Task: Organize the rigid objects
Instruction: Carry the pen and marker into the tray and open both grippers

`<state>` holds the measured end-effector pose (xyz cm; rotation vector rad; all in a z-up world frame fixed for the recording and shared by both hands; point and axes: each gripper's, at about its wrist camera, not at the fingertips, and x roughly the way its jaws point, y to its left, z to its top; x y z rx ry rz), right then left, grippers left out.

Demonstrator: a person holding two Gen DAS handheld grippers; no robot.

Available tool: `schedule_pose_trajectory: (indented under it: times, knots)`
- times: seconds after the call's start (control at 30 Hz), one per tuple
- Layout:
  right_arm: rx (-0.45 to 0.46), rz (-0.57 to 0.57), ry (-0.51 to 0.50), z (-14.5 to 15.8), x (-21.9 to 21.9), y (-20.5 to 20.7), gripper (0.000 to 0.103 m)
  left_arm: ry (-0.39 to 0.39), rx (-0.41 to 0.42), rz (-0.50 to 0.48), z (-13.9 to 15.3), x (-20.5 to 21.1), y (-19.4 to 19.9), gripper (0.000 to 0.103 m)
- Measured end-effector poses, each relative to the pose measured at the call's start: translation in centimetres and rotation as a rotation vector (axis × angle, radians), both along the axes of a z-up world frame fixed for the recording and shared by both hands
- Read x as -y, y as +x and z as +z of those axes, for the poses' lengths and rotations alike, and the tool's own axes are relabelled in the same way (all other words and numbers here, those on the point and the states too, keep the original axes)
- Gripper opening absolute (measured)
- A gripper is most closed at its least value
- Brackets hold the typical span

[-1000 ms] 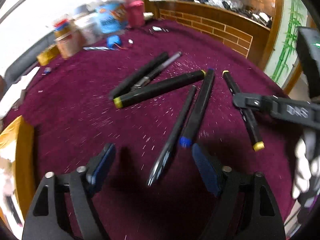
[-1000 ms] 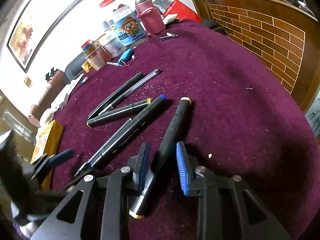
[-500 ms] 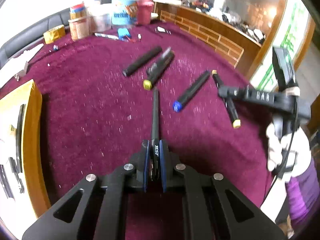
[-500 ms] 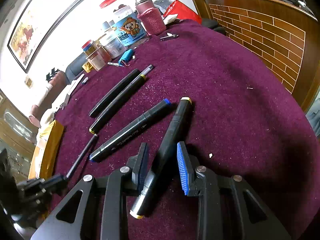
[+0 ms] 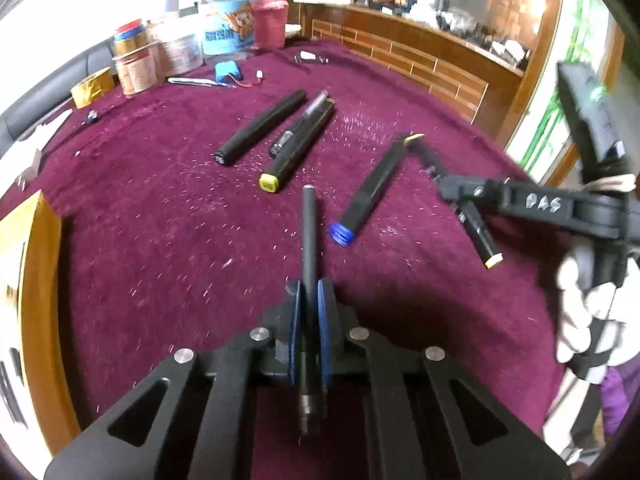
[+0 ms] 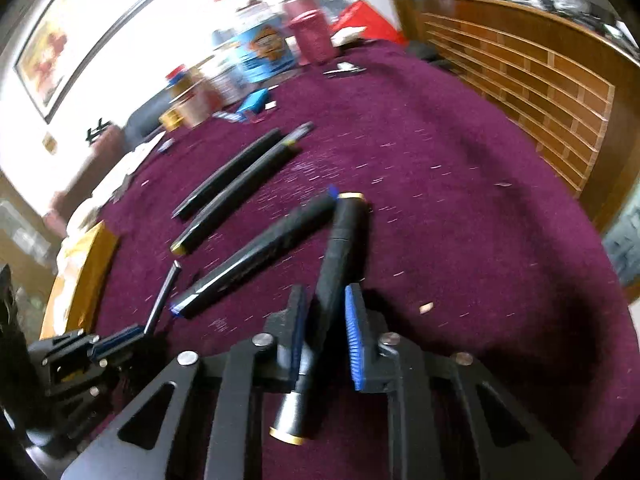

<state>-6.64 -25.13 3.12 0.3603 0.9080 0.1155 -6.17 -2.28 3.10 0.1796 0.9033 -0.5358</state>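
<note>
My left gripper [image 5: 307, 294] is shut on a thin black pen [image 5: 309, 236] and holds it above the maroon tablecloth [image 5: 160, 240]. My right gripper [image 6: 325, 300] straddles a black marker with yellow ends [image 6: 340, 248]; its jaws stand apart around it, the left pad touching it. That marker also shows in the left wrist view [image 5: 476, 228]. A blue-capped marker [image 5: 370, 192] lies between them. A yellow-capped marker [image 5: 300, 148], a clear pen [image 5: 298, 126] and a plain black marker [image 5: 260, 128] lie side by side farther back.
Jars, a blue tin [image 5: 228, 32] and a pink bottle [image 5: 270, 20] stand at the table's far edge. A yellow box [image 5: 36, 300] sits at the left. A brick-patterned counter [image 6: 532, 76] borders the right side. A small blue battery pack [image 5: 229, 70] lies near the jars.
My left gripper closed on the thin pen and lifted it away from the others. The yellow-capped marker shifted beside the clear pen. My right gripper's marker has tipped up slightly.
</note>
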Motion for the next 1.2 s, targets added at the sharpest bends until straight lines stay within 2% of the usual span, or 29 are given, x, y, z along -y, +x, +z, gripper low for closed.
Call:
schedule_pose_trajectory:
  times: [0.2,0.3,0.4,0.47,0.57,0.73,0.87,1.1,1.2]
  knots:
    - [0.031,0.076,0.098,0.9,-2.3,-2.6,0.014,-0.237,-0.006,0.031,3.0,-5.3,-2.9,0.006]
    - [0.053,0.129,0.187,2.0,-3.8,-3.5,0.014,-0.348,0.012,0.066,4.4,-8.6,-4.4,0.006]
    - [0.073,0.195,0.239,3.6,-6.2,-3.8,0.014,-0.450,0.034,0.144,5.7,-13.5,-6.2,0.006]
    - [0.085,0.242,0.264,4.5,-8.1,-3.9,0.014,-0.480,0.049,0.207,6.0,-16.4,-7.0,0.006]
    - [0.078,0.328,0.314,5.3,-12.1,-3.3,0.014,-0.499,0.054,0.333,5.7,-21.2,-7.8,0.006]
    - [0.024,0.441,0.358,4.8,-18.6,-2.1,0.014,-0.519,0.021,0.536,3.6,-28.0,-8.4,0.006]
    - [-0.026,0.516,0.332,4.0,-24.4,-1.3,0.014,-0.488,0.011,0.644,2.1,-30.6,-7.9,0.006]
    - [-0.085,0.591,0.244,2.5,-31.4,-0.5,0.014,-0.465,-0.029,0.702,-0.7,-31.8,-6.7,0.006]
    - [-0.106,0.607,0.198,1.7,-33.7,0.0,0.014,-0.488,-0.011,0.693,-0.4,-32.2,-7.3,0.016]
